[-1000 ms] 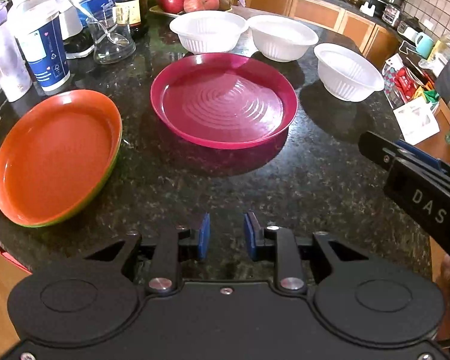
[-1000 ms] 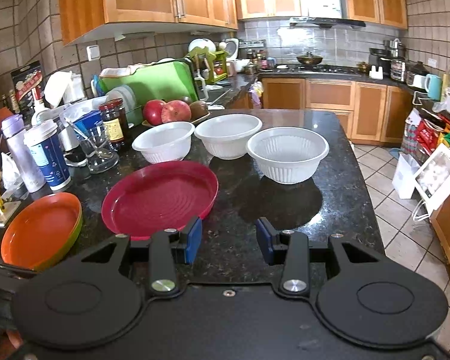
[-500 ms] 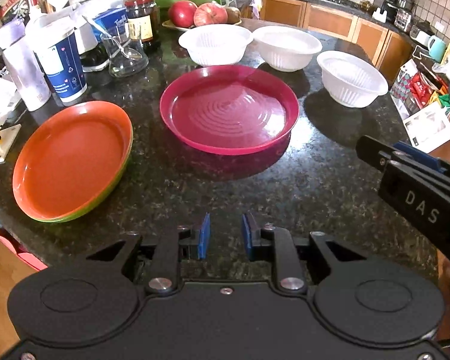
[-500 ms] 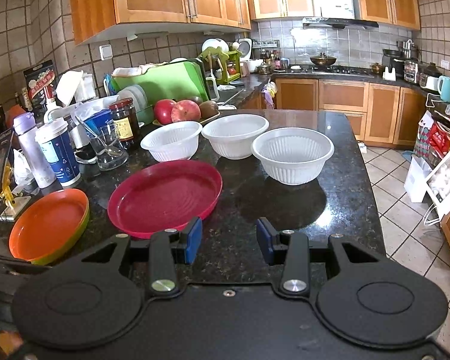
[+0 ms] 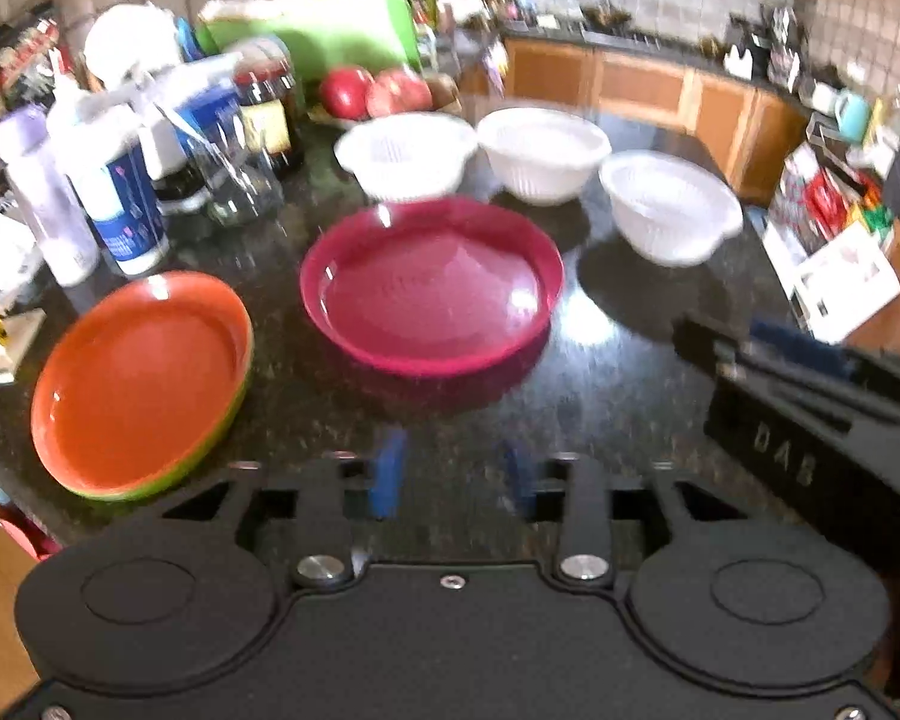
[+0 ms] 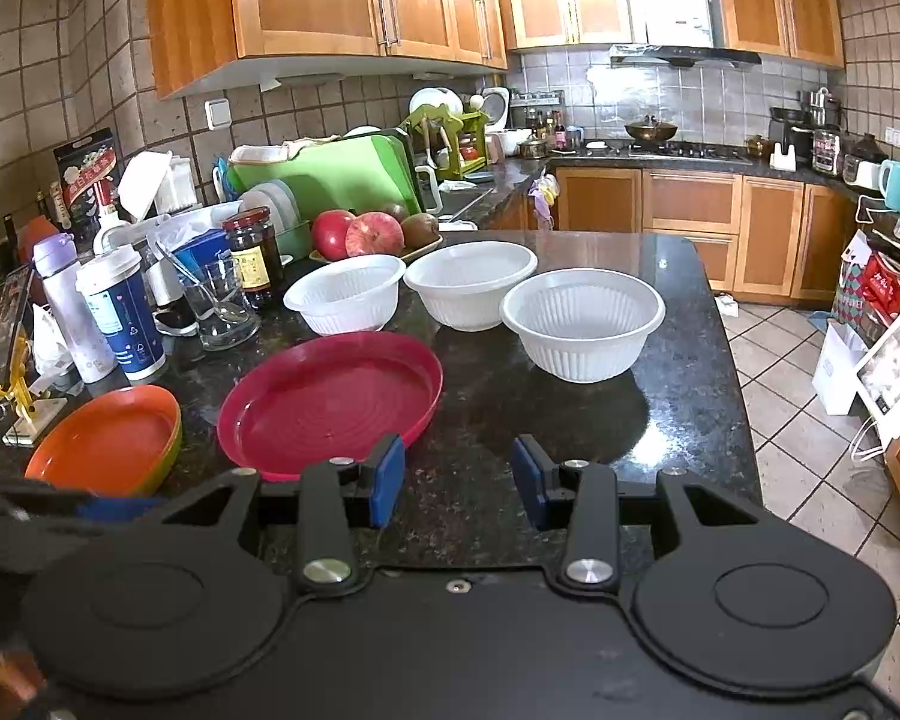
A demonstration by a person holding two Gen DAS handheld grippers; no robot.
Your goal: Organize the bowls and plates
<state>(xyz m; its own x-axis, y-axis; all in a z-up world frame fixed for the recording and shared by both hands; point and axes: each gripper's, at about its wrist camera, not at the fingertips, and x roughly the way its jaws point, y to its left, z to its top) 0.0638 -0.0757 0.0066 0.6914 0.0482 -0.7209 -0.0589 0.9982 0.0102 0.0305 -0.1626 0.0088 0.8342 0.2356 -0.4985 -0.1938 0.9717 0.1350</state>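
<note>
A red plate [image 5: 432,285] lies mid-counter, also in the right wrist view [image 6: 330,399]. An orange plate [image 5: 141,375] sits stacked on a green one at the left, also in the right wrist view [image 6: 105,441]. Three white bowls stand behind: left [image 6: 345,294], middle [image 6: 471,282], right [image 6: 582,321]. My left gripper [image 5: 453,474] is open and empty above the near counter edge. My right gripper [image 6: 459,480] is open and empty, near the red plate's front rim; its body shows at the right of the left wrist view [image 5: 810,420].
Bottles, a blue-white cup [image 6: 123,312], a glass [image 6: 222,306], a jar [image 6: 255,255] and a fruit dish [image 6: 366,234] crowd the back left. The black granite counter [image 6: 678,420] drops off at the right to tiled floor.
My left gripper has opened wider and pulled back and up, its view now blurred. The right gripper has also drawn back slightly. No dish has moved.
</note>
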